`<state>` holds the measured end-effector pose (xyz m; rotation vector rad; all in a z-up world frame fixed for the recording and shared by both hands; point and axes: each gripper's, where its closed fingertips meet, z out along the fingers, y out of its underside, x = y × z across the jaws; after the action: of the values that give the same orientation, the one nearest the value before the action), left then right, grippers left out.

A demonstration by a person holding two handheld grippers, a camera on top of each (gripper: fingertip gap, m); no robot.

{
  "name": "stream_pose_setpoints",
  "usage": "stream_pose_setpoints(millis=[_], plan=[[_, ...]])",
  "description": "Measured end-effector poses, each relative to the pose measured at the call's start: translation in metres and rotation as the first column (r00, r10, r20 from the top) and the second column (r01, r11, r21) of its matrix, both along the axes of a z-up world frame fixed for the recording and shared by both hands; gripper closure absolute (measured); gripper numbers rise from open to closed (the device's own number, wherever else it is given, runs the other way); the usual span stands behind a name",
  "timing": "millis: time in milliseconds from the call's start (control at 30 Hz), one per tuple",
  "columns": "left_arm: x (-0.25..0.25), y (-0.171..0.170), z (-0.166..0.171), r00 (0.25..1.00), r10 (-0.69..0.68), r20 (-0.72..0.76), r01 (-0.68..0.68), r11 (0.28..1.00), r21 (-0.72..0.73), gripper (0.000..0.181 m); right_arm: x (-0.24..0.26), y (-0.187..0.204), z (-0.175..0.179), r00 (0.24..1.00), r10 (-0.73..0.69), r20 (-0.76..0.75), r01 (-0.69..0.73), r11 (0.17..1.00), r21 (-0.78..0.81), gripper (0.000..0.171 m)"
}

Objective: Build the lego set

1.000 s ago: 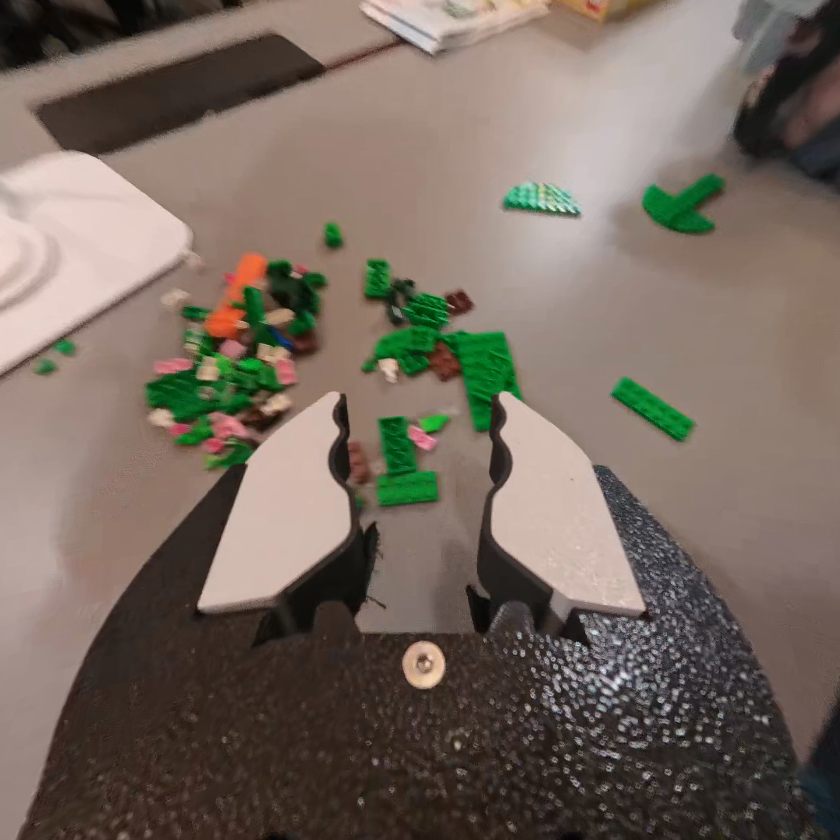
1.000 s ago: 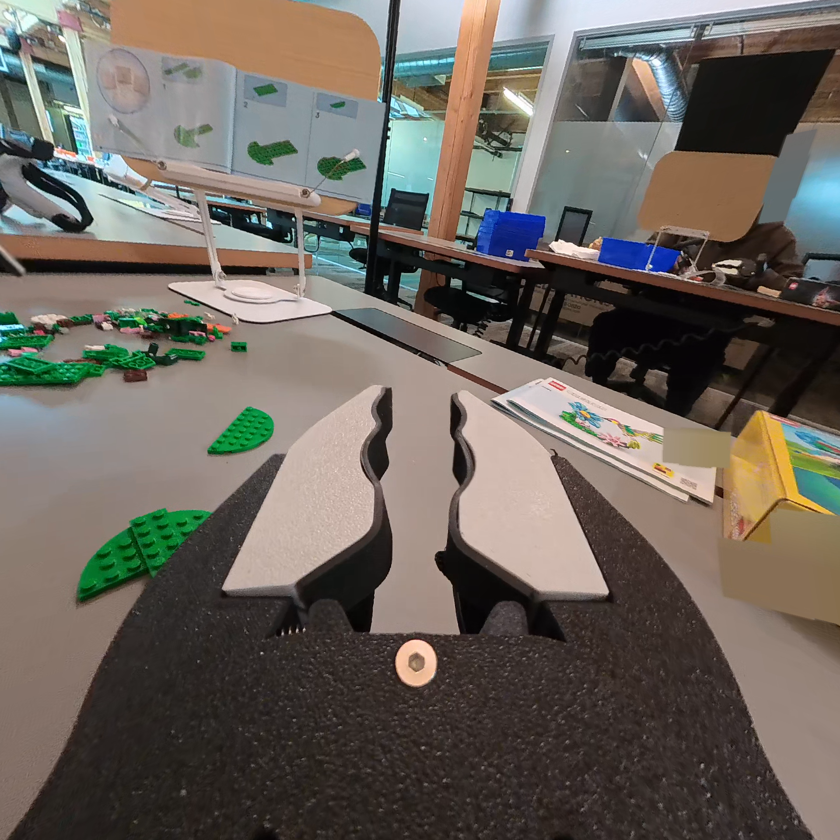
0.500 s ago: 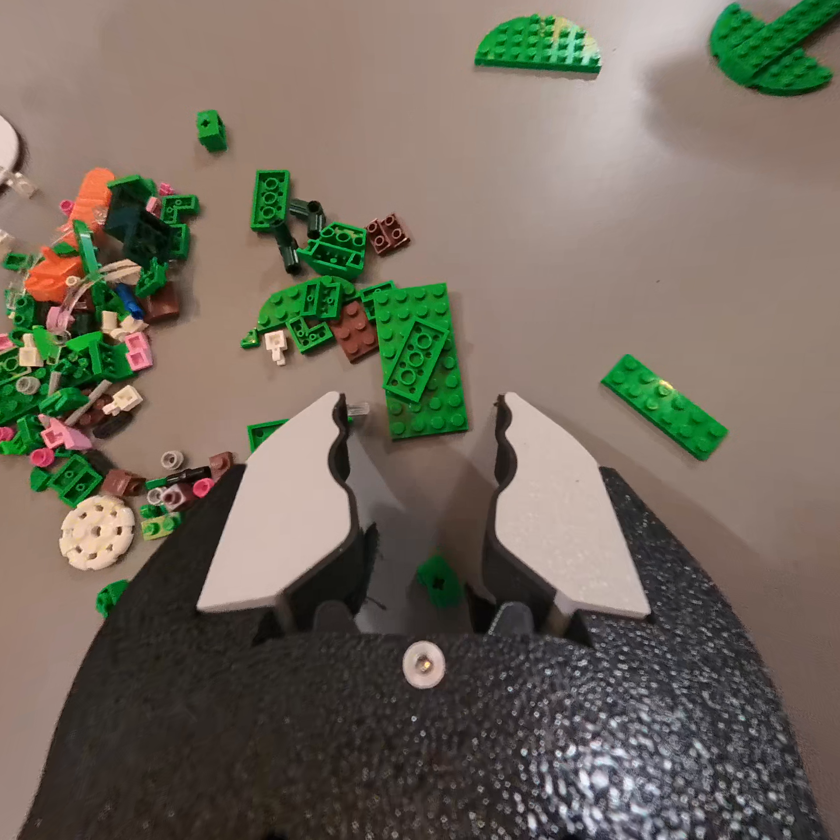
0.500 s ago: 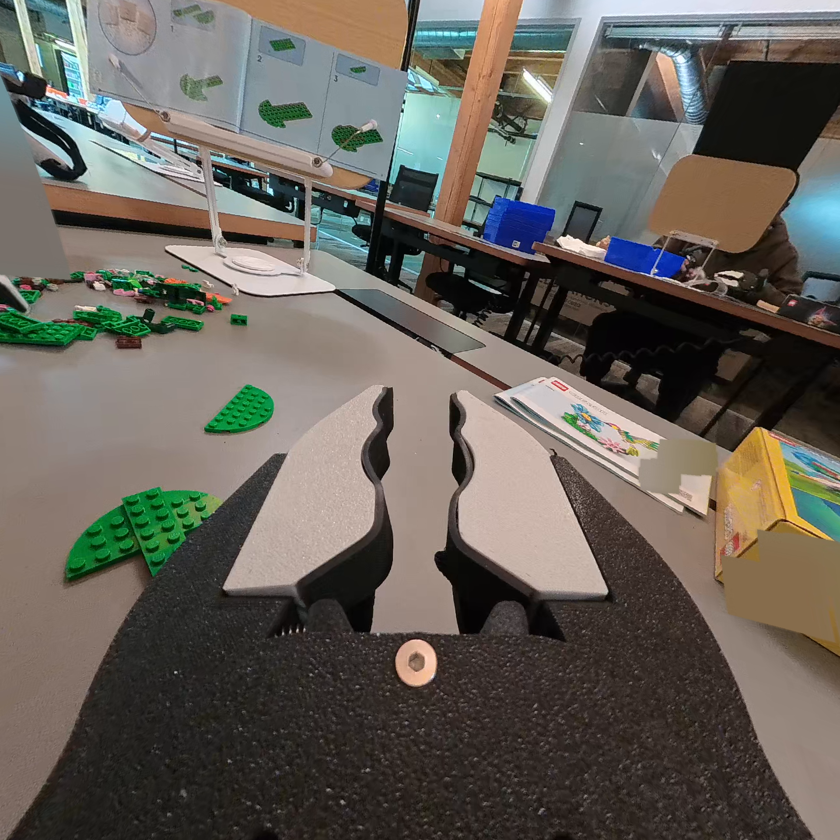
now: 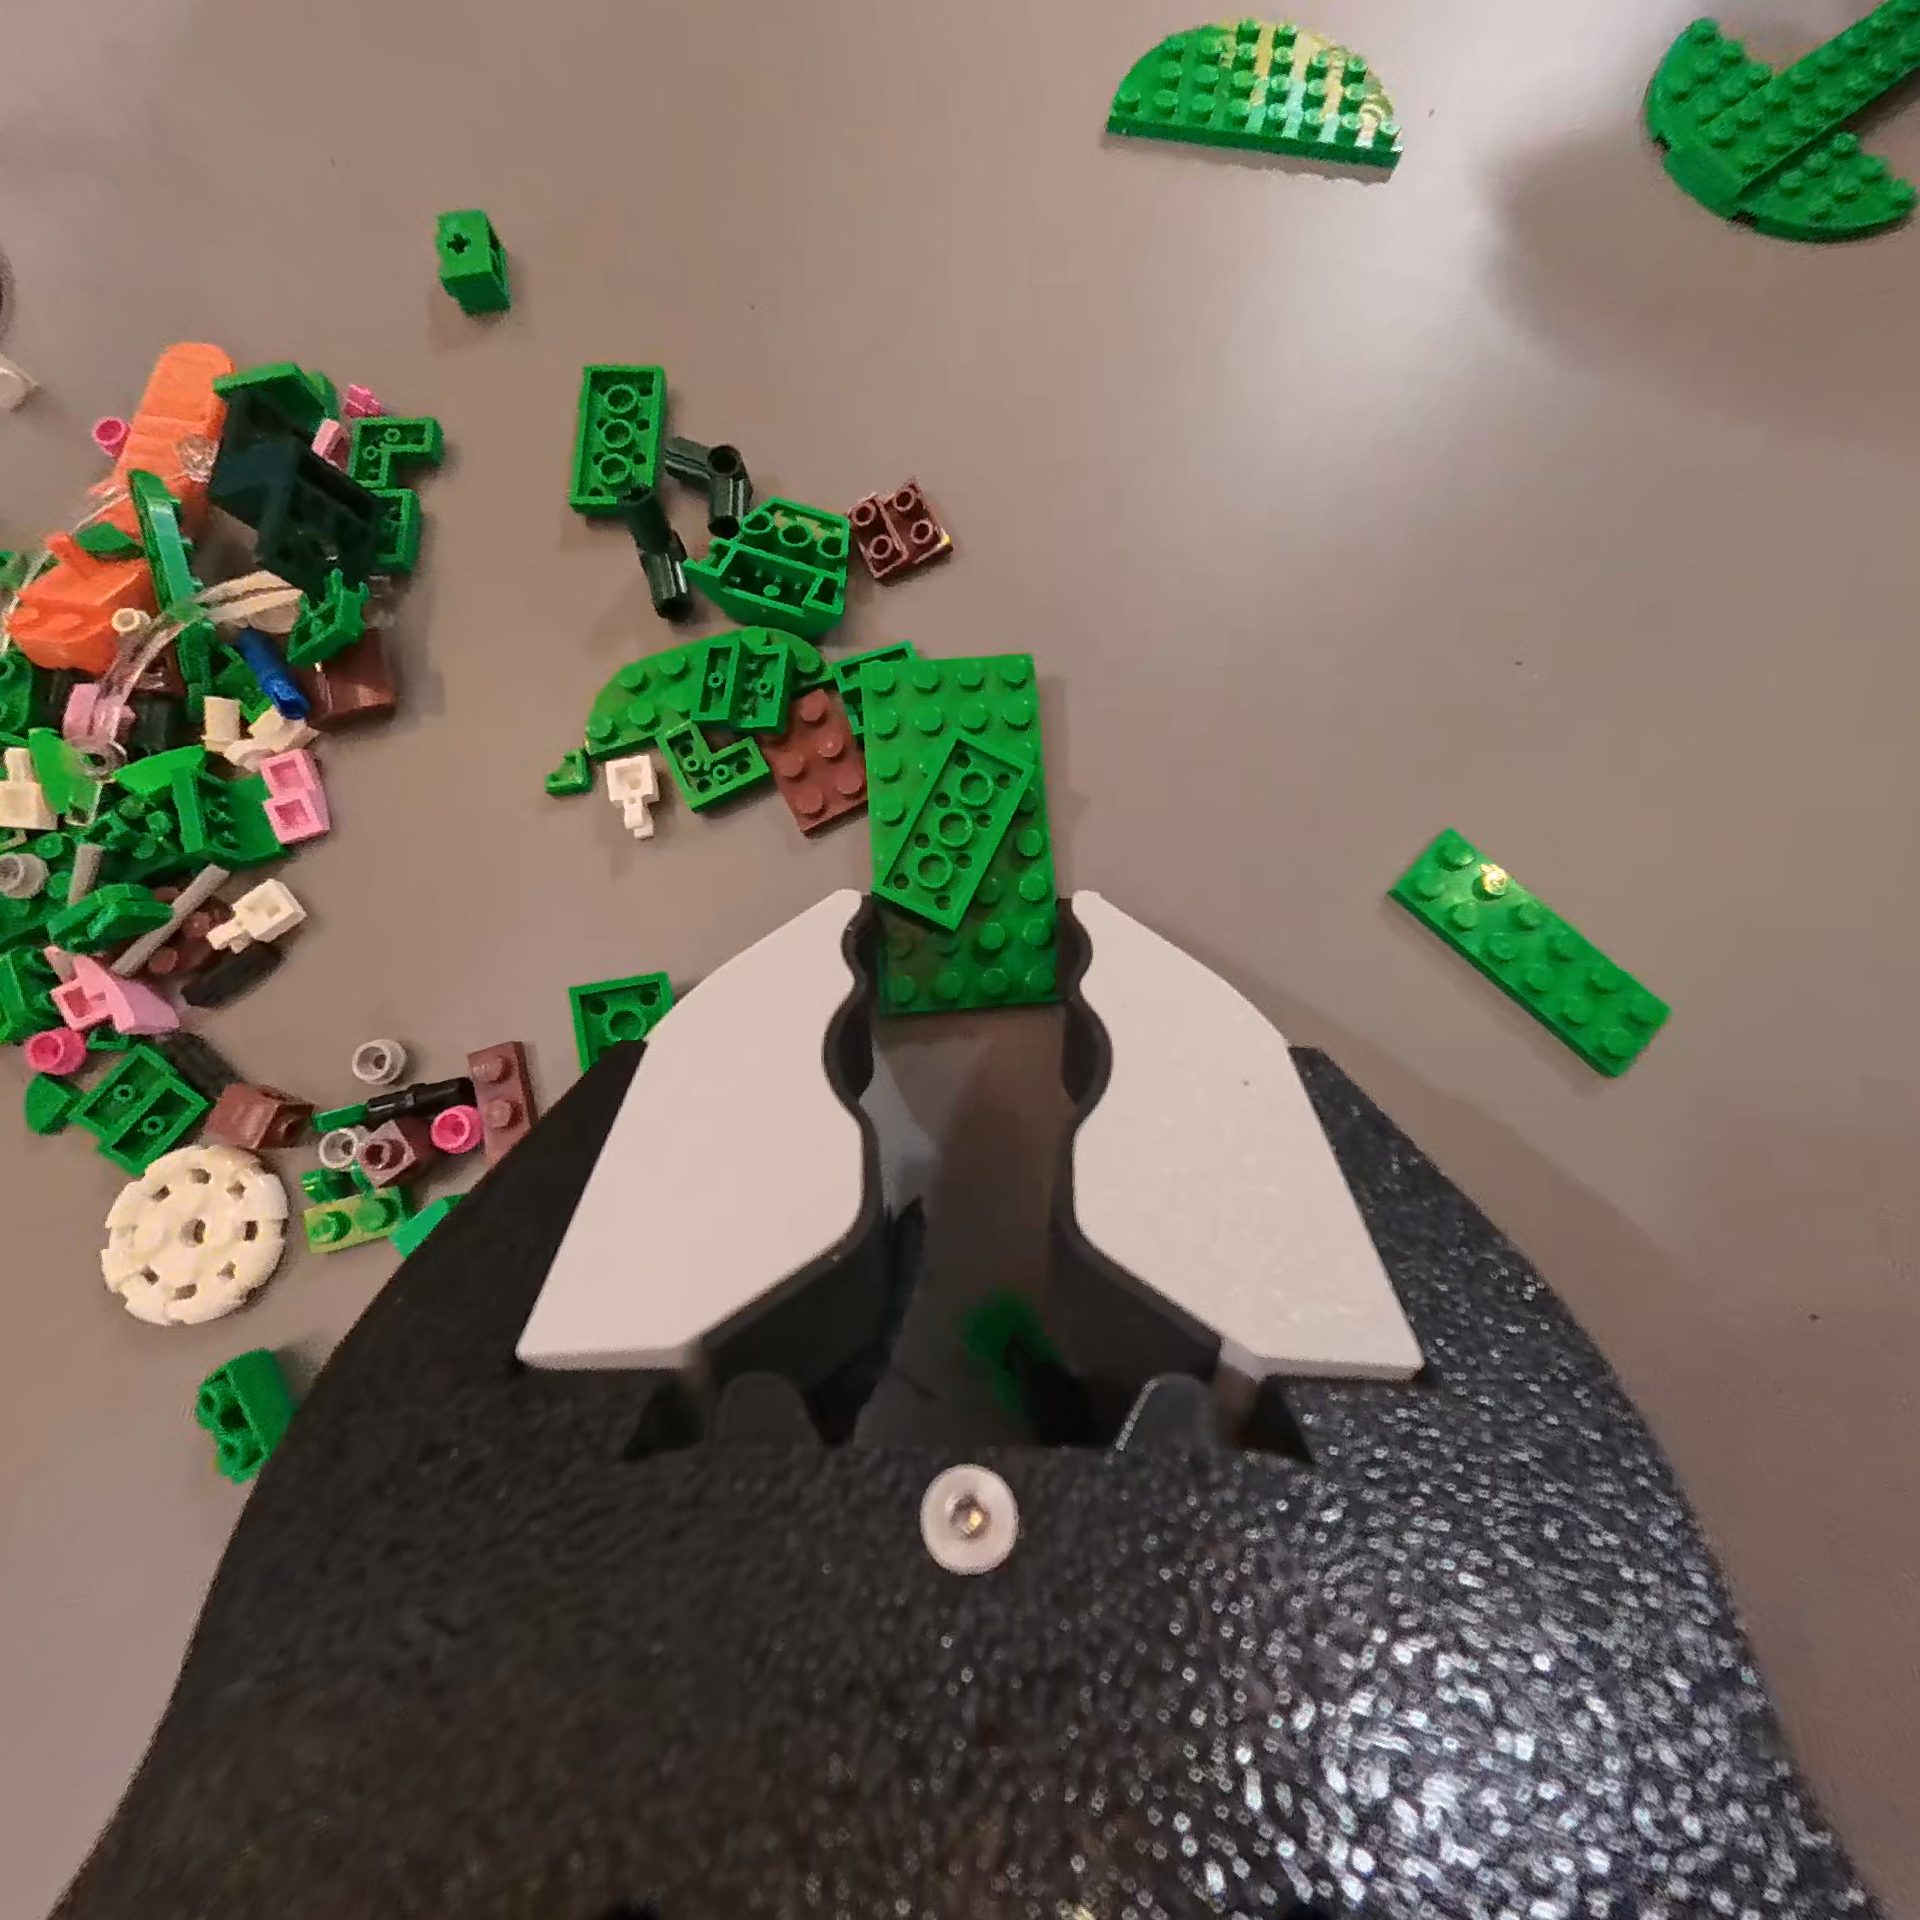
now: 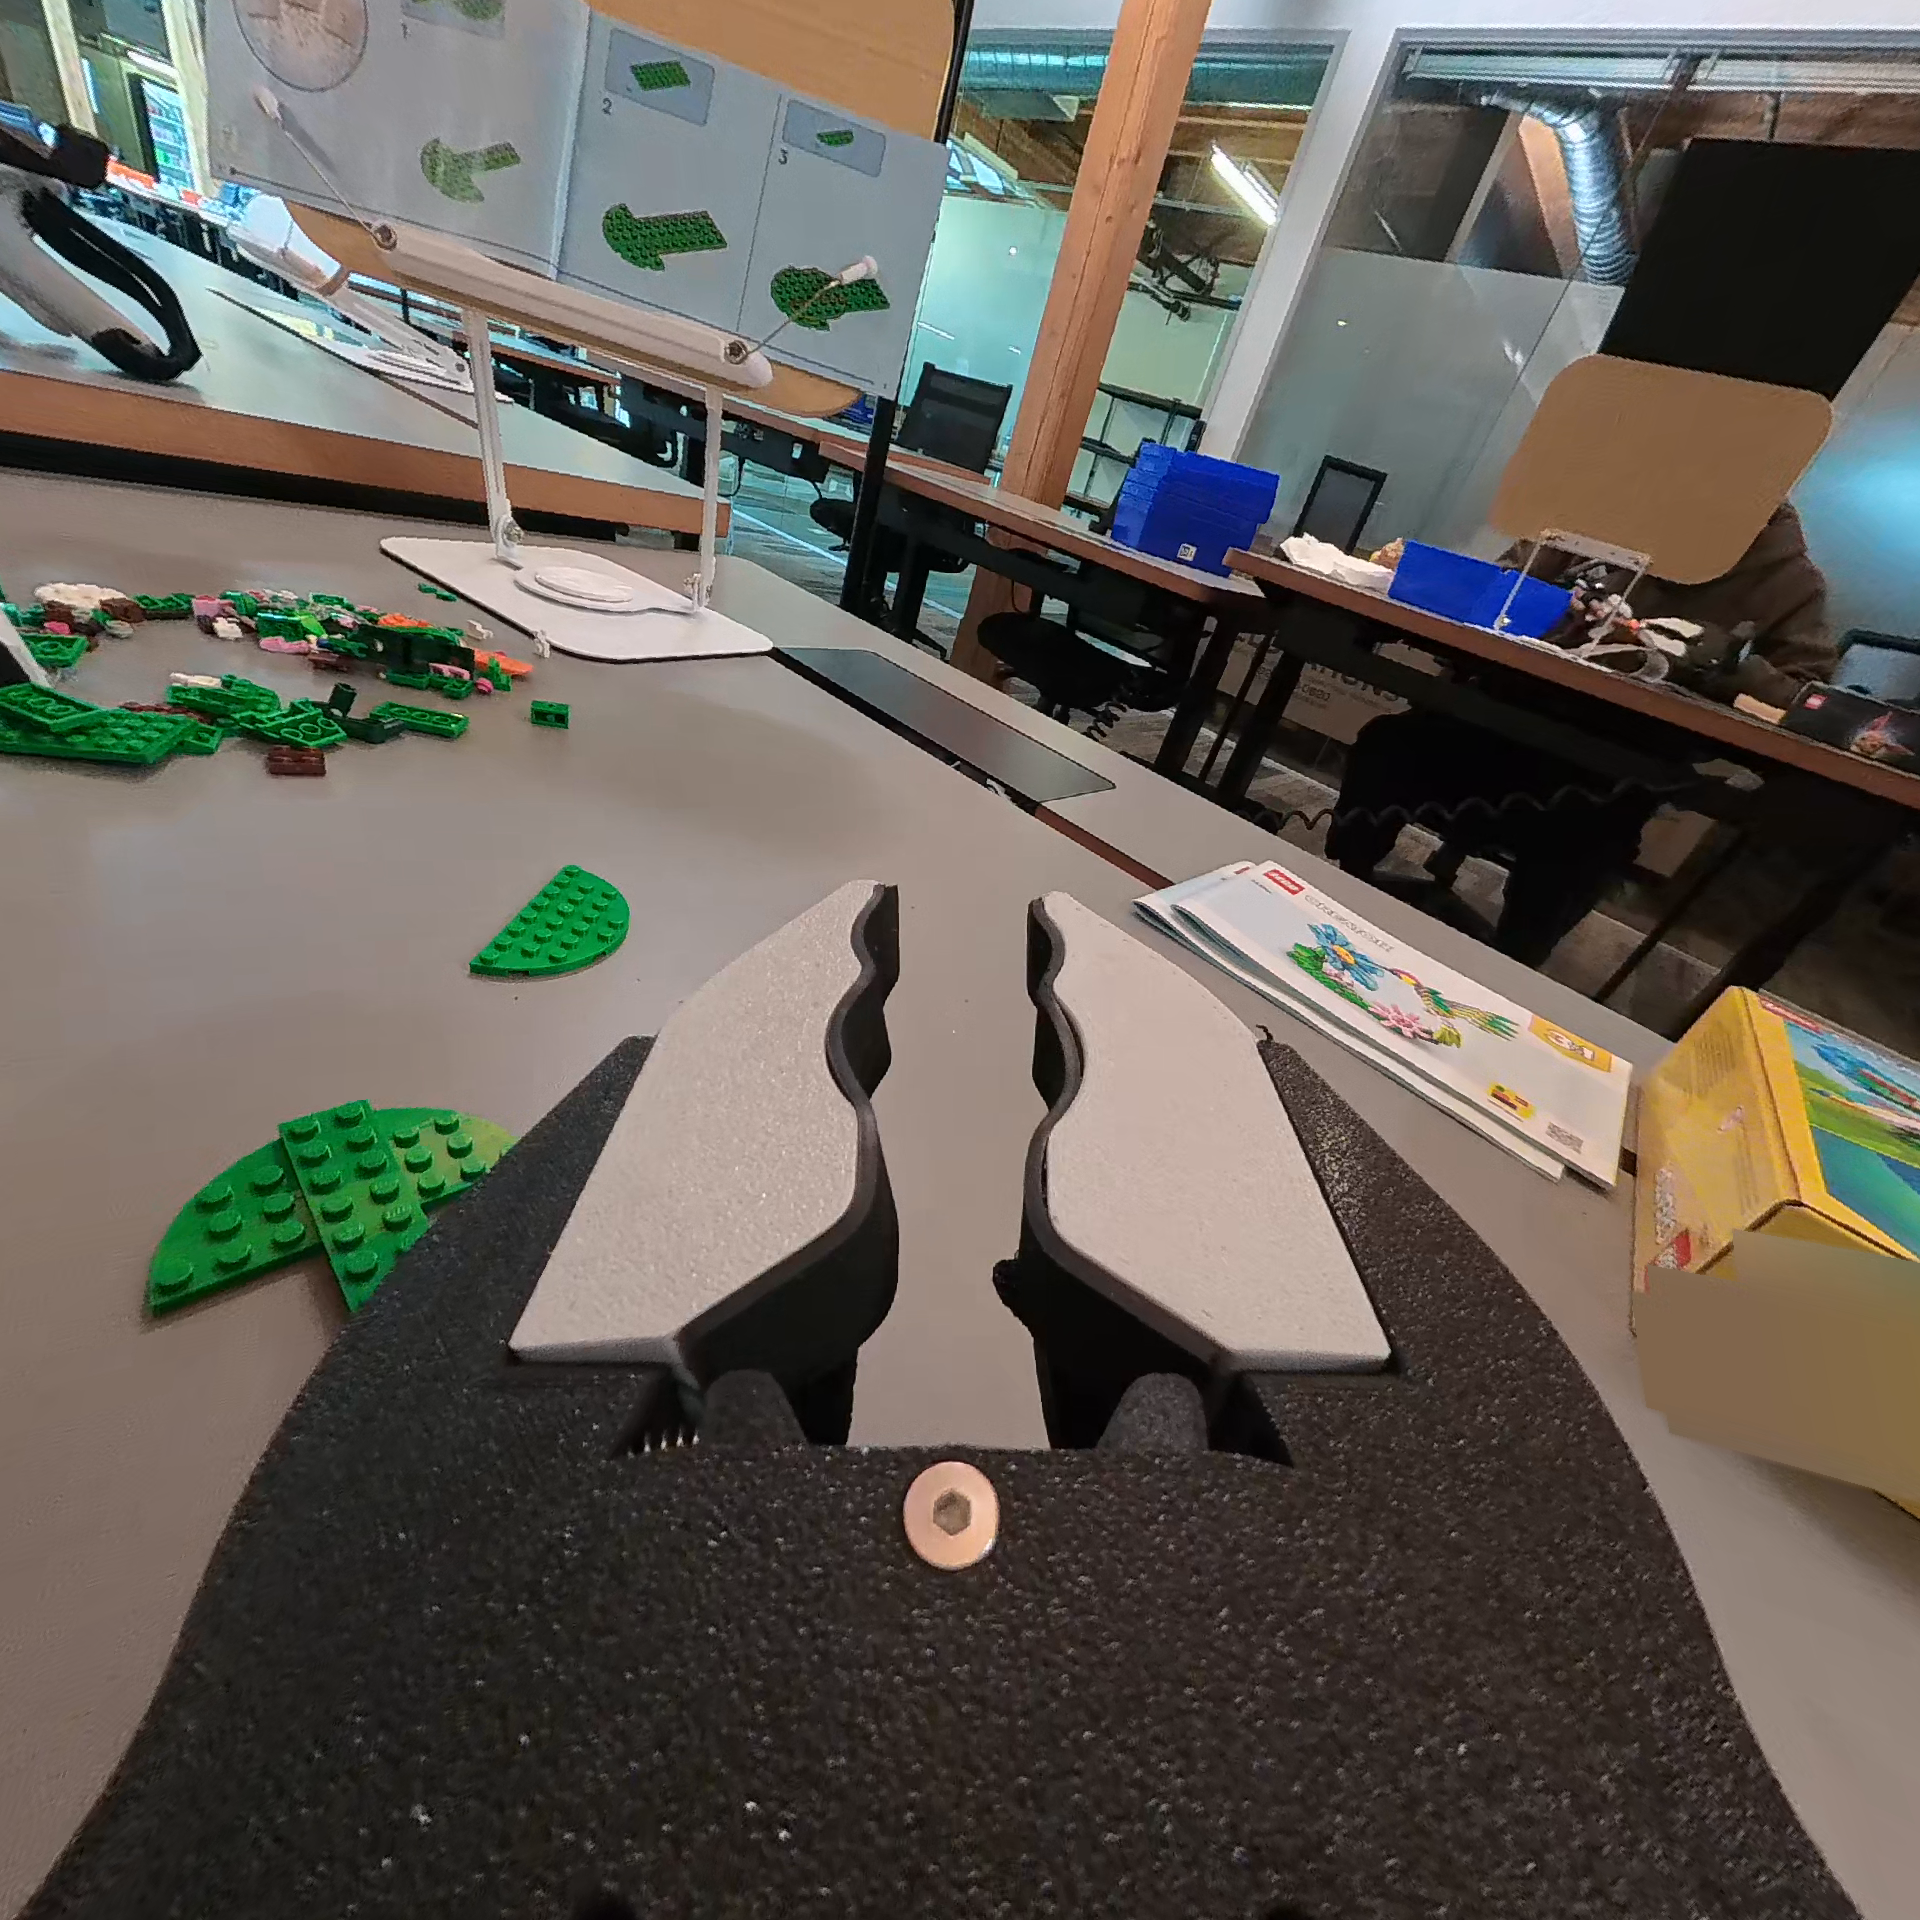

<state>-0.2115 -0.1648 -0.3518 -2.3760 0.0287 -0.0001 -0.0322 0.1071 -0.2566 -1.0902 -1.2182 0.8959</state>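
Note:
My left gripper [image 5: 966, 914] points down at the grey table, its fingertips closed against the two long edges of a large green plate's [image 5: 966, 707] near end. The plate lies flat, with a smaller green plate [image 5: 951, 831] upside down on it. A half-round green plate [image 5: 1252, 99] lies farther off, also seen in the right wrist view [image 6: 556, 925]. A half-round plate joined to a long plate [image 5: 1787, 156] lies at the far right, just left of my right gripper [image 6: 961, 935], which is slightly open, empty and low over the table.
A loose green plate [image 5: 1527, 982] lies right of my left gripper. A pile of small pieces [image 5: 177, 727] spreads to its left. An instruction stand [image 6: 582, 613], a booklet [image 6: 1382, 1029] and a yellow box [image 6: 1787, 1143] sit on the table. A person sits at a far table. The grippers' ends are close to 35 centimeters from one another. Measured from the fingertips, the long plate [image 5: 1787, 156] is 12 centimeters or so from the right gripper and 25 centimeters from the left. Look for it in the right wrist view [image 6: 298, 1181] too.
My left gripper swung down over the pieces, moved forward onto the large green plate and narrowed its jaws around it. My right gripper barely moved and kept the same gap.

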Motion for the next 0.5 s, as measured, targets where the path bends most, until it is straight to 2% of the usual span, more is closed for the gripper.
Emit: stream_pose_setpoints(millis=[233, 300, 333, 367, 433, 467, 500], plan=[[-0.011, -0.003, 0.010, 0.995, -0.012, -0.102, 0.011, 1.000, -0.006, 0.150, 0.000, 0.000, 0.000, 1.000, 0.000, 0.002, 0.000, 1.000, 0.005, 0.148], [-0.017, -0.003, 0.017, 0.980, -0.039, -0.196, 0.040, 0.999, 0.000, 0.150, 0.000, -0.001, 0.000, 1.000, 0.001, 0.005, -0.001, 1.000, 0.008, 0.149], [-0.024, -0.003, 0.023, 0.953, -0.051, -0.299, 0.054, 0.999, 0.002, 0.150, 0.000, -0.001, -0.001, 1.000, 0.001, 0.006, -0.001, 1.000, 0.010, 0.149], [-0.034, -0.003, 0.030, 0.893, -0.058, -0.447, 0.062, 0.998, -0.006, 0.150, 0.000, -0.001, -0.001, 1.000, 0.002, 0.007, -0.002, 1.000, 0.011, 0.149], [-0.050, -0.003, 0.043, 0.694, -0.109, -0.712, 0.085, 0.994, -0.070, 0.150, -0.001, -0.001, -0.001, 1.000, 0.002, 0.010, -0.002, 1.000, 0.014, 0.149], [-0.051, -0.002, 0.044, 0.613, -0.152, -0.775, 0.105, 0.988, -0.110, 0.150, -0.001, -0.001, -0.001, 1.000, 0.002, 0.011, -0.002, 1.000, 0.016, 0.149], [-0.048, 0.001, 0.042, 0.575, -0.196, -0.795, 0.140, 0.980, -0.141, 0.150, -0.001, -0.002, -0.001, 1.000, 0.002, 0.012, -0.003, 1.000, 0.018, 0.149]])
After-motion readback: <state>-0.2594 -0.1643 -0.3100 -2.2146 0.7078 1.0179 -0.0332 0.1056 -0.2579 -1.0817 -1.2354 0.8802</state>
